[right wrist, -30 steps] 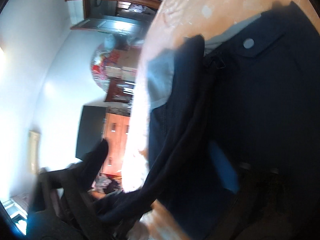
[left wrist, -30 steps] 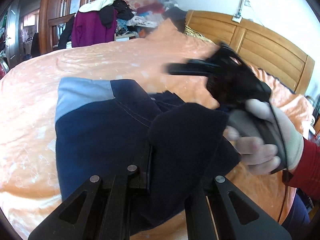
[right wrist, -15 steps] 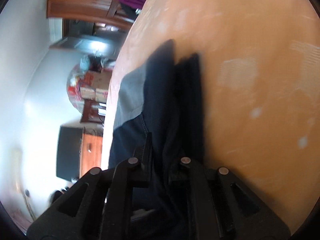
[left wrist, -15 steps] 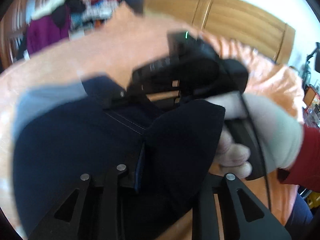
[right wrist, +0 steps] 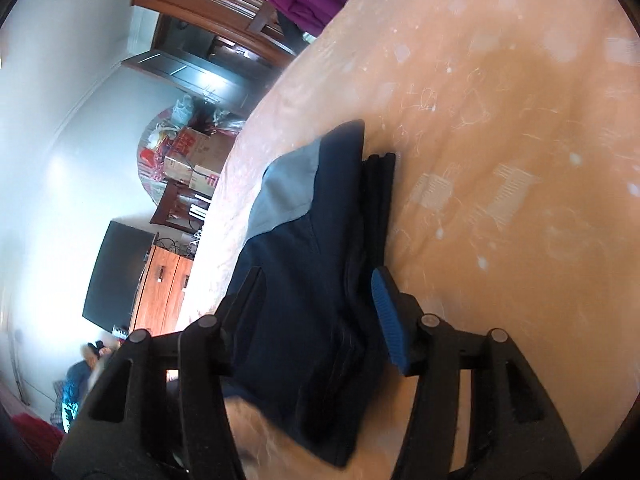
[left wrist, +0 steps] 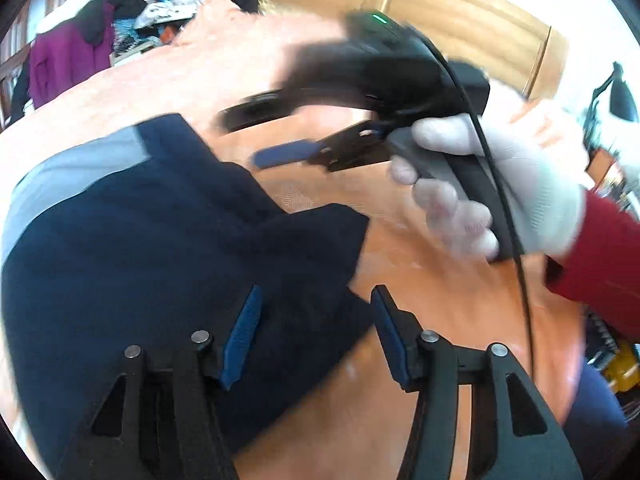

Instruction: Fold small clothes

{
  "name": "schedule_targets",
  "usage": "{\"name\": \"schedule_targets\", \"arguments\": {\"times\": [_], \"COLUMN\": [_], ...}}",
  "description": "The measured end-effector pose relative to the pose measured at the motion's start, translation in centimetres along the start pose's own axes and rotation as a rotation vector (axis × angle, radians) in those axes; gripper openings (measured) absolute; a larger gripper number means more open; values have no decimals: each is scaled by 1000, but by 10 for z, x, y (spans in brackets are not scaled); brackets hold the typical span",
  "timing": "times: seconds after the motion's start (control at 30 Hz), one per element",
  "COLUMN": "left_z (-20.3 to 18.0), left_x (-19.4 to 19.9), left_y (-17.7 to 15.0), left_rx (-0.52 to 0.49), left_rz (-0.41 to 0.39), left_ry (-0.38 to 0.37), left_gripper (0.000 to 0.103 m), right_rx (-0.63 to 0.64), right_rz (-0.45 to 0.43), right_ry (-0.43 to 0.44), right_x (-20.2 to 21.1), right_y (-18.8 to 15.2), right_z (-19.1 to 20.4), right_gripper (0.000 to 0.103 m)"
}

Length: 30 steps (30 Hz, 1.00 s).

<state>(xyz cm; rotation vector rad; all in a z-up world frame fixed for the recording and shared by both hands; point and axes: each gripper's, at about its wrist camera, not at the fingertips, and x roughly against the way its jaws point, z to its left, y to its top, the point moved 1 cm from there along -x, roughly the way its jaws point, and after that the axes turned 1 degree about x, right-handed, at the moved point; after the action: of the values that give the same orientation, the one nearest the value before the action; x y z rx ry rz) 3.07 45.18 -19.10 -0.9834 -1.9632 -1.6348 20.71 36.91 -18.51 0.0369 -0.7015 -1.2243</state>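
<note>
Garment [left wrist: 132, 240]: L wrist view, navy w/ grey panel at upper left, lies doubled over on orange bed [left wrist: 440, 288], fills left + centre of frame.
L gripper [left wrist: 316, 336]: fingers wide apart, grip nothing; cloth corner lies betw. them, loose.
R gripper [left wrist: 280, 136]: upper centre, blurred, gloved hand [left wrist: 500, 192] on handle; fingers look apart, empty.
Room: bare bed to right of cloth; headboard [left wrist: 460, 28] upper right, clothes pile [left wrist: 80, 40] upper left, both well apart.
R wrist view: garment [right wrist: 304, 280] in centre, stacked layers along its right edge, grey panel toward top.
R fingers [right wrist: 384, 312]: spread, holding nothing, astride near end of cloth.
Progress: looks like one fold laid; prob. another fold or smoothing left.
Edges: bed edge runs along left of cloth, near; wide bare bed at right.
</note>
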Motion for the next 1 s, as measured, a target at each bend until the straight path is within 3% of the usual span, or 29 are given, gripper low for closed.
{"name": "schedule_targets", "arguments": {"times": [0.13,0.27,0.3,0.37,0.47,0.57,0.77,0.87,0.93,0.97,1.0], "left_z": [41,76,77,69,54,51,75,81,83,89,100], "left_x": [55,65,68,73,78,78,76,57,49,44,44], "left_y": [-16,-31,-34,-39,-51,-63,-79,-76,-72,-71,-69], "left_rx": [139,253,248,180,72,-30,94,91,70,78,112], "left_rz": [-102,-84,-86,-81,-72,-44,-20,-7,7,20,26], "left_ry": [96,169,170,205,283,419,466,436,463,487,491], "left_gripper": [59,58,58,58,59,67,68,68,71,69,59], "right_rx": [39,52,43,30,49,84,151,120,109,105,101], "right_rz": [59,93,89,88,102,97,110,104,110,113,116], "right_ry": [-42,-44,-39,-44,-81,-100,-114,-112,-109,-113,-114], "right_x": [-2,-6,-4,-4,-9,-14,-20,-19,-19,-19,-20], "right_y": [-19,-43,-49,-56,-60,-56,-59,-62,-64,-66,-67], "right_z": [0,2,2,0,0,10,24,18,15,14,13], "right_gripper": [49,49,50,61,62,60,55,55,55,55,55]}}
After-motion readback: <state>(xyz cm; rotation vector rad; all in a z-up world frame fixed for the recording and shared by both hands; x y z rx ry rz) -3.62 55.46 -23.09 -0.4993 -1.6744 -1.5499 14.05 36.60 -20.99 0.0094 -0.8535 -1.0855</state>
